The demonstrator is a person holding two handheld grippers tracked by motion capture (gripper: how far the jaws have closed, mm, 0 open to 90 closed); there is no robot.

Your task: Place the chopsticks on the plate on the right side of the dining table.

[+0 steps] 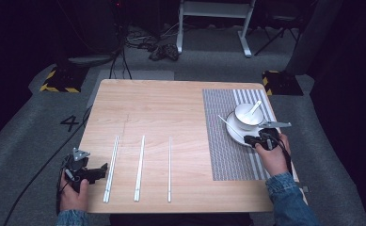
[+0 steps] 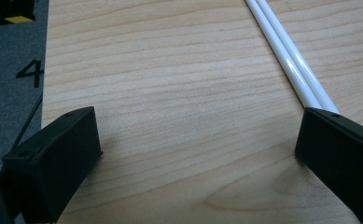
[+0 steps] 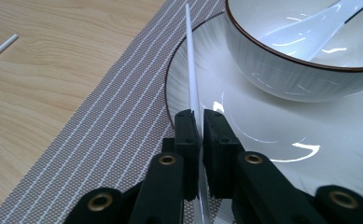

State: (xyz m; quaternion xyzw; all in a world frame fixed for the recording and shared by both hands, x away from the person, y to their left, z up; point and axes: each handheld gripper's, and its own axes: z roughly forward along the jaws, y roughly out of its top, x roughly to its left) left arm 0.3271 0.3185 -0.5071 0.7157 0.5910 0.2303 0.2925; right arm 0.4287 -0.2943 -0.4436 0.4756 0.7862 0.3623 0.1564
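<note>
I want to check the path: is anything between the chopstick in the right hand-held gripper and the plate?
Nothing visible blocks it. The right hand-held gripper is shut on the chopstick, which already lies across the plate rim, beside the bowl.

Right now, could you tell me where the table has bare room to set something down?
The far-left wood, beyond the chopsticks, is bare. The placemat's near half is free. It is crowded around the plate and bowl.
</note>
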